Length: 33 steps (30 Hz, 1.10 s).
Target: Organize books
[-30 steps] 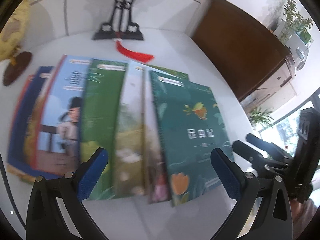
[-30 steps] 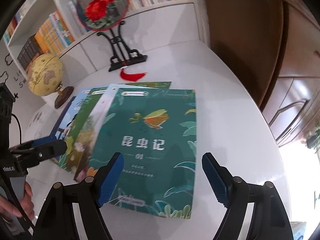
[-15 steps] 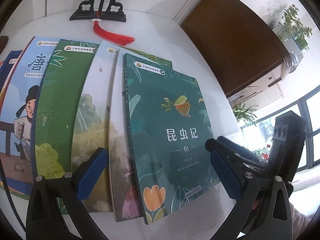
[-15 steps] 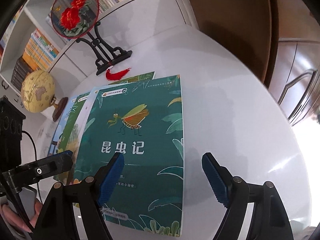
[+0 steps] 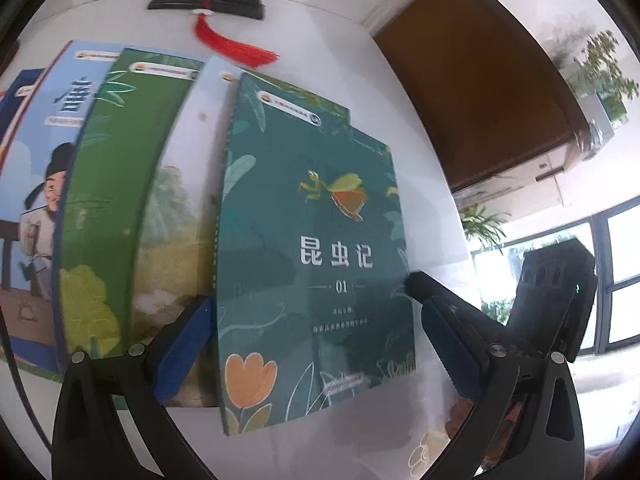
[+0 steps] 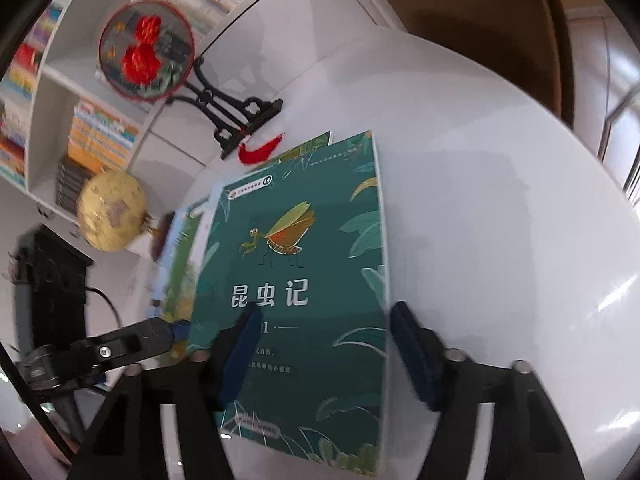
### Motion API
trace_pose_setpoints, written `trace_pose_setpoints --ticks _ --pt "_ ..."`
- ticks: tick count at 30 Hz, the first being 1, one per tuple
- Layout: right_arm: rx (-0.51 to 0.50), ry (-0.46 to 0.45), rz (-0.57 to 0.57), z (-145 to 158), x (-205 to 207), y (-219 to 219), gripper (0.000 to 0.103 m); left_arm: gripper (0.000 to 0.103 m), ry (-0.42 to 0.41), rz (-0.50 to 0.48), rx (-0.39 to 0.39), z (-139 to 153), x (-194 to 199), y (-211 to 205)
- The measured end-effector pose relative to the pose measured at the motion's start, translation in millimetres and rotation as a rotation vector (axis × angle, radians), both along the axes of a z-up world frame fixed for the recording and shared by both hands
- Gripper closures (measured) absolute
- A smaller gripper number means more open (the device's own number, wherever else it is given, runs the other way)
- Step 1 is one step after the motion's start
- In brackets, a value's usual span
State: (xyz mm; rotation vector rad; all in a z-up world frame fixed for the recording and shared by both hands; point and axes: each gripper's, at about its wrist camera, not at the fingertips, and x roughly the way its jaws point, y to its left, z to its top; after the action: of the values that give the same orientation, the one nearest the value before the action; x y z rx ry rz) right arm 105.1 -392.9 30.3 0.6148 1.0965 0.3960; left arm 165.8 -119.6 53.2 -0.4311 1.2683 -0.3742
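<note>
Closing my right gripper (image 6: 320, 344) over the green book's (image 6: 304, 280) right edge, not yet pinching; left gripper (image 5: 316, 344) gapes empty; fanned books (image 5: 120, 208) remain unstacked.

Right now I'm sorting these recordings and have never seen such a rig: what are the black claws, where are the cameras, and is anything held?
The claws are hand-held two-finger grippers, one in each of a person's hands; there is no robot arm. Each carries a fisheye camera looking along its fingers, hence two round pictures.

In the left wrist view, the left gripper hangs open over a fan of overlapping picture books on a white table. Topmost is the dark green insect book.

In the right wrist view, the right gripper straddles that book's right edge, one finger over the cover, one beyond it. Its jaws are closing, but the pads do not yet grip it.

Behind stand a globe and a round embroidered fan on a black stand.
</note>
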Motion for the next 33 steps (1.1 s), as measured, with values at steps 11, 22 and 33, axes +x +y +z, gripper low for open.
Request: trace_pose_setpoints --ticks 11,22,33 --pt "0.290 -0.026 0.069 -0.1 -0.5 9.8 0.065 0.001 -0.079 0.025 0.149 29.3 -11.3 22.0" --pt "0.220 0.042 0.152 -11.5 18.1 48.8 0.095 0.004 -0.061 -0.013 0.040 19.9 -10.7 14.7" --pt "-0.050 -0.087 0.225 24.6 20.1 71.5 0.097 0.040 -0.268 -0.188 0.292 51.2 -27.1 -15.9"
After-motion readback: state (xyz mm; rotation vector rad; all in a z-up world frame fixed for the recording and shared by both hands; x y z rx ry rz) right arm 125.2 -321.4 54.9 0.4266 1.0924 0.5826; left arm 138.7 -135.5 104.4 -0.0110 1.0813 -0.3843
